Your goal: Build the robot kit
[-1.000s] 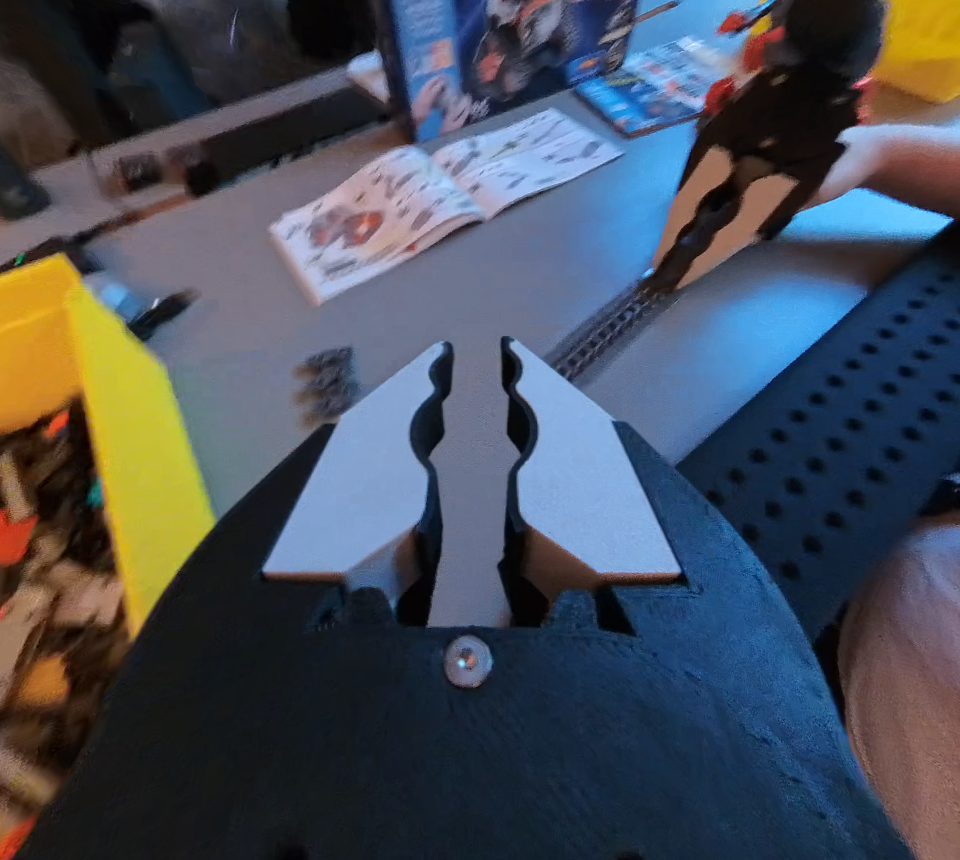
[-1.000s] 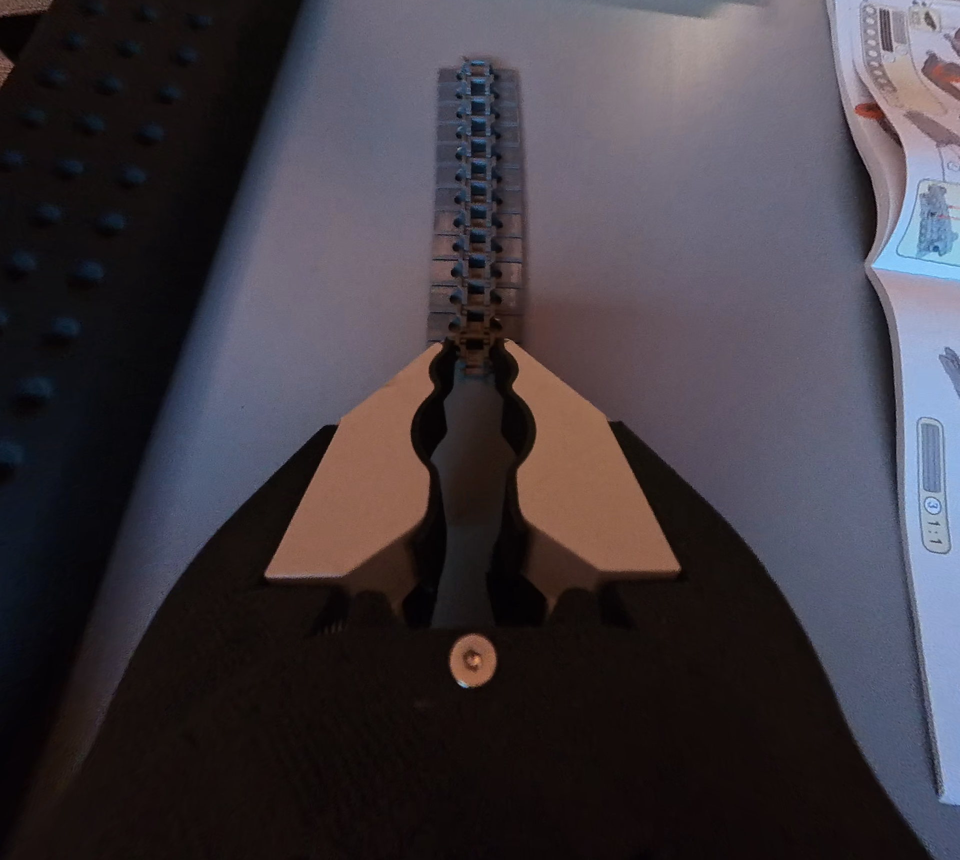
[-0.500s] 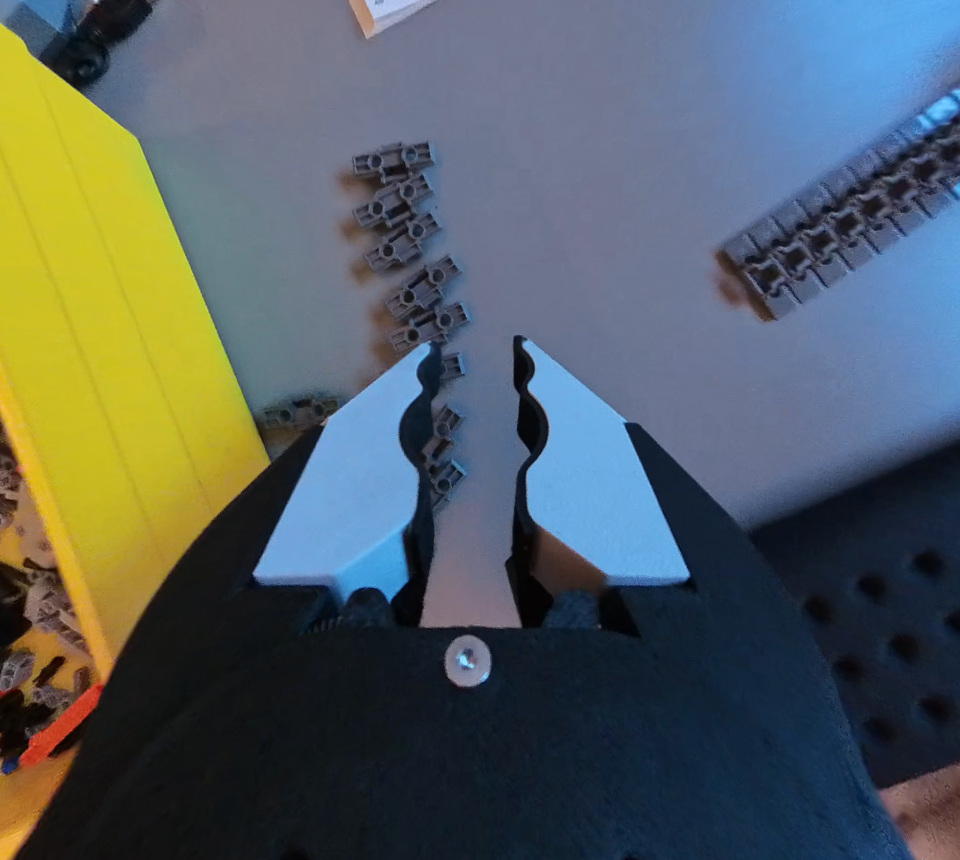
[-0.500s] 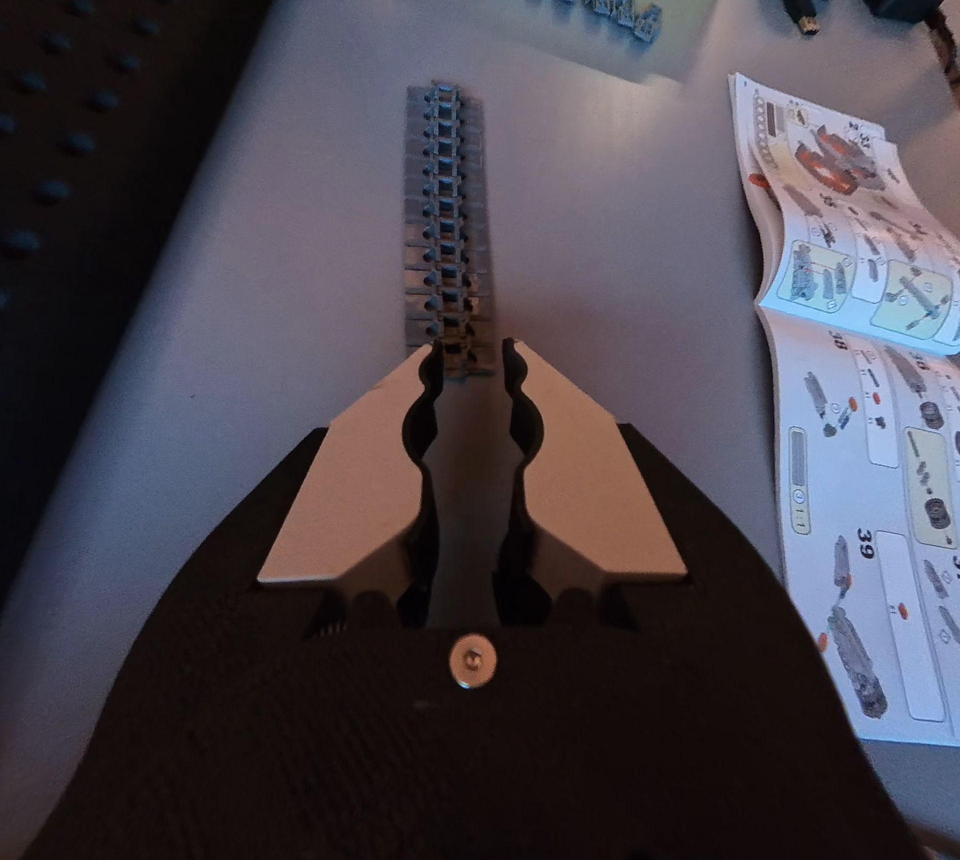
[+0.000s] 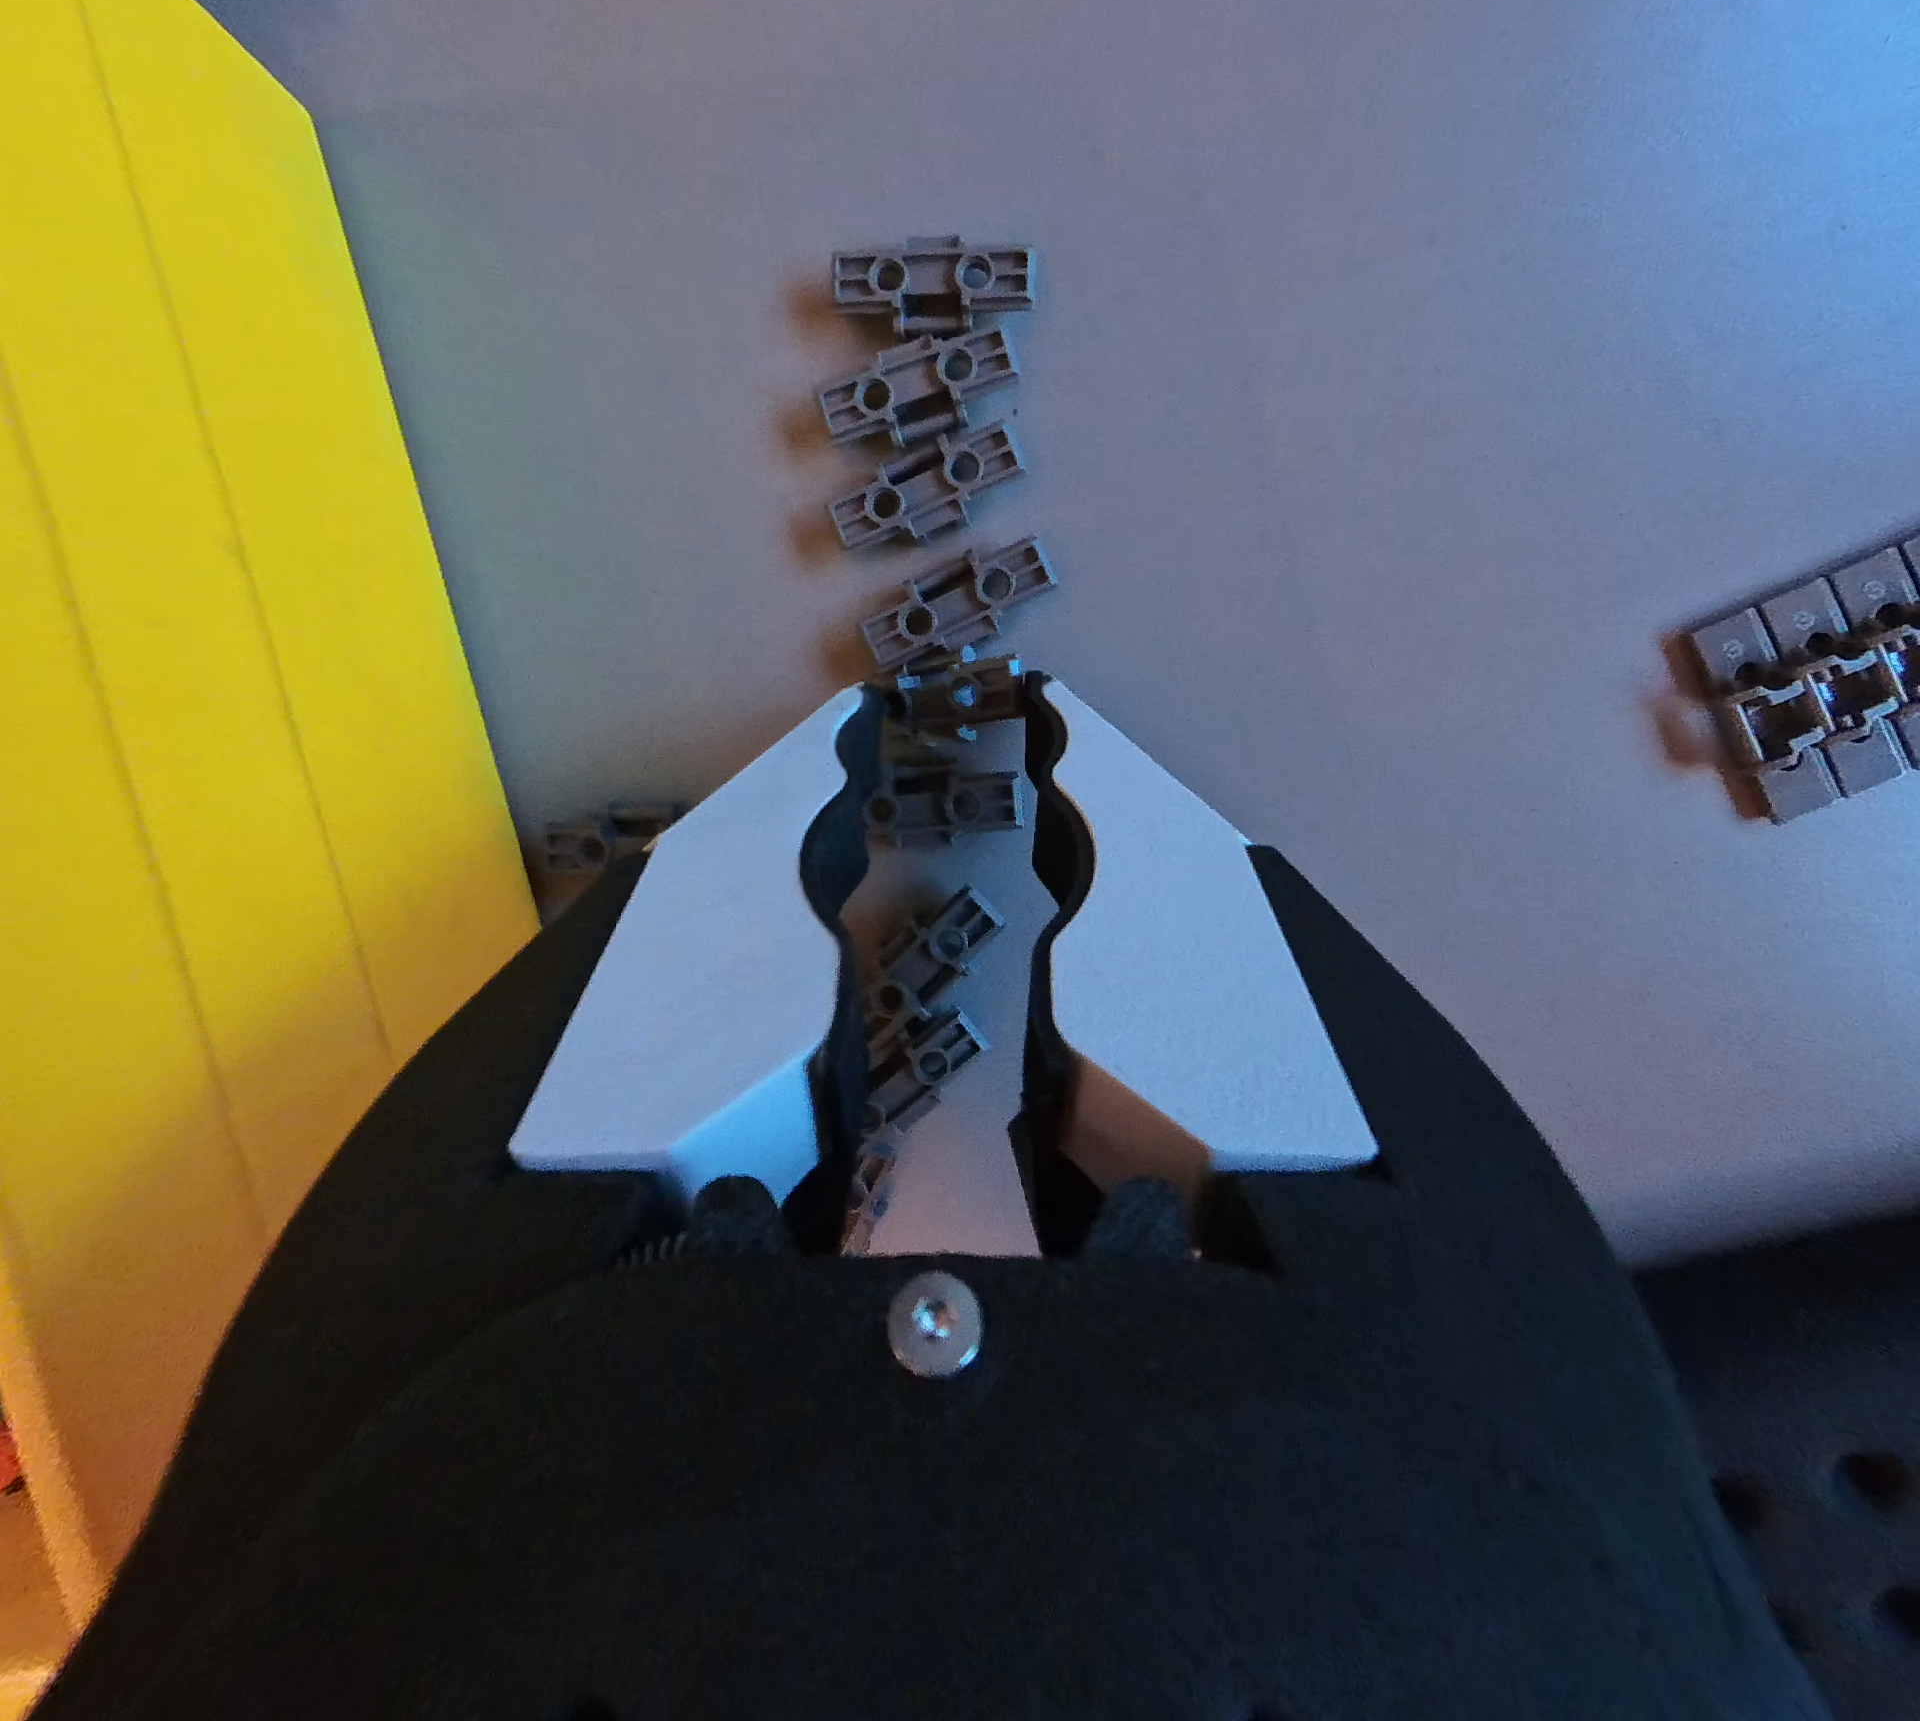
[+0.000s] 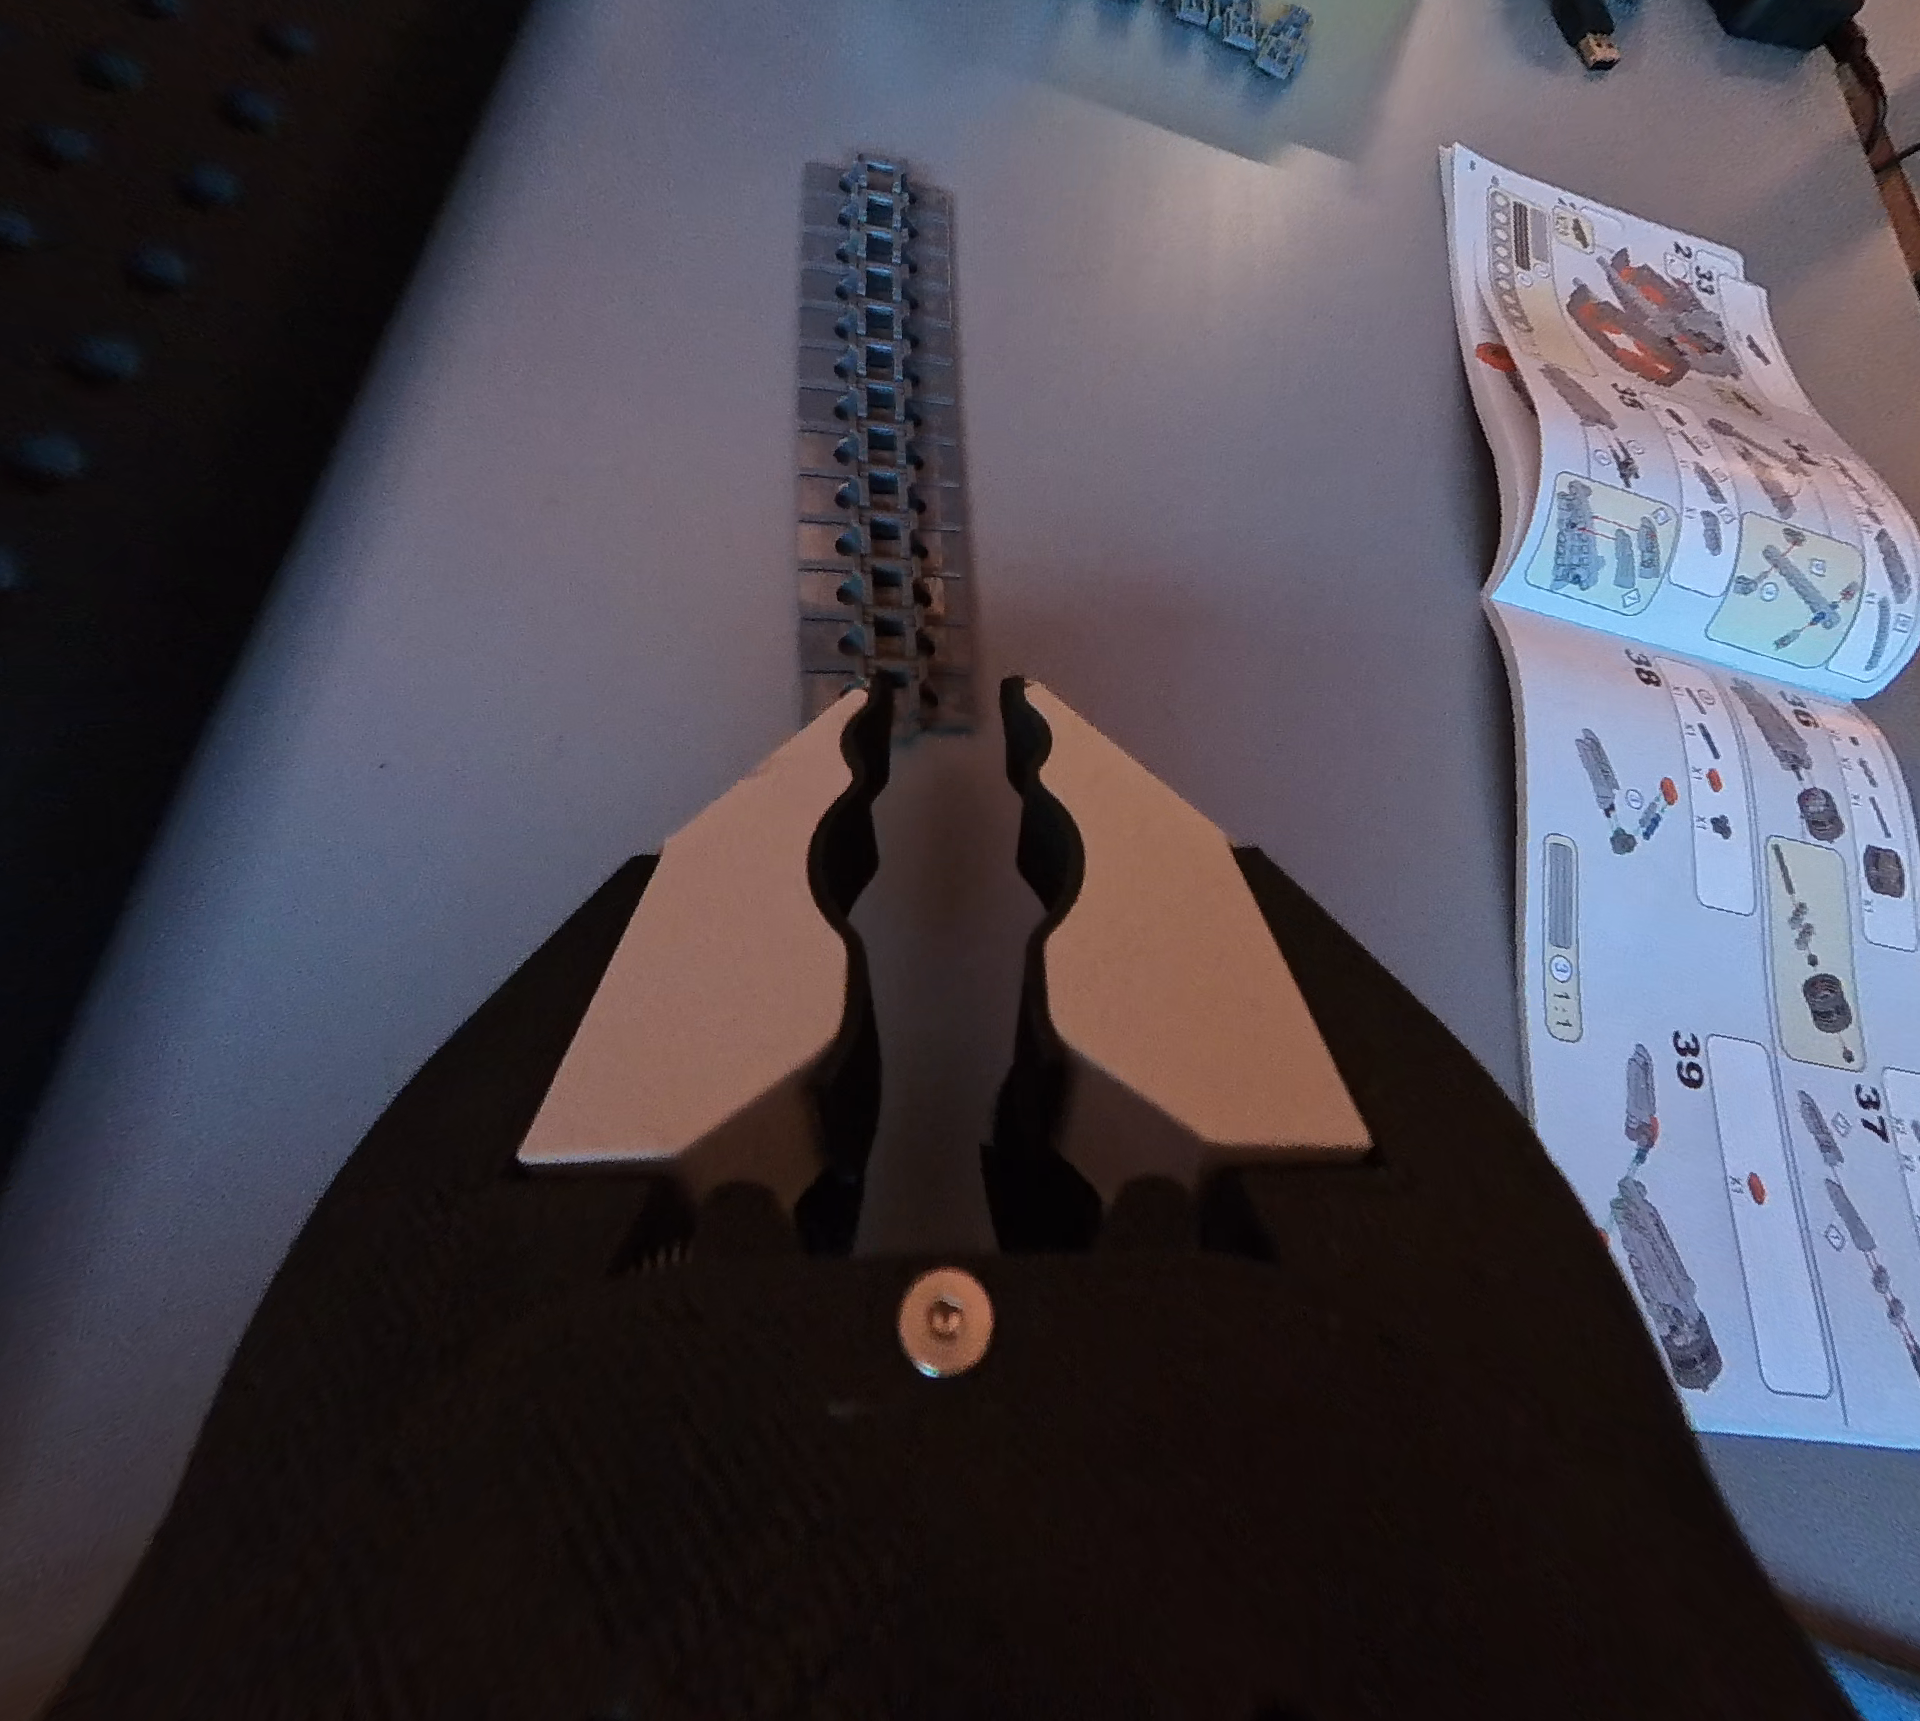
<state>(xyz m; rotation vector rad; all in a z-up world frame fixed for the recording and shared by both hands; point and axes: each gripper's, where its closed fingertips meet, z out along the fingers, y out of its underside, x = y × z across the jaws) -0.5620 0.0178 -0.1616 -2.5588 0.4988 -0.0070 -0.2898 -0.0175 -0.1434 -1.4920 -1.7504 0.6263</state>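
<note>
Left gripper [image 5: 951, 695] is parted over a row of loose grey track links [image 5: 928, 487], one link [image 5: 954, 703] sitting between its tips; whether the tips touch it, can't tell. Yellow bin [image 5: 187, 528] stands left. Right gripper [image 6: 940, 695] is parted too, holding nothing, at the near end of the assembled track strip [image 6: 878, 424]. Open instruction booklet [image 6: 1714, 736] lies right.

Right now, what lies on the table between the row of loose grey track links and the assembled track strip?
Nothing. In the left wrist view, only bare grey table separates the loose links from the assembled strip.
</note>
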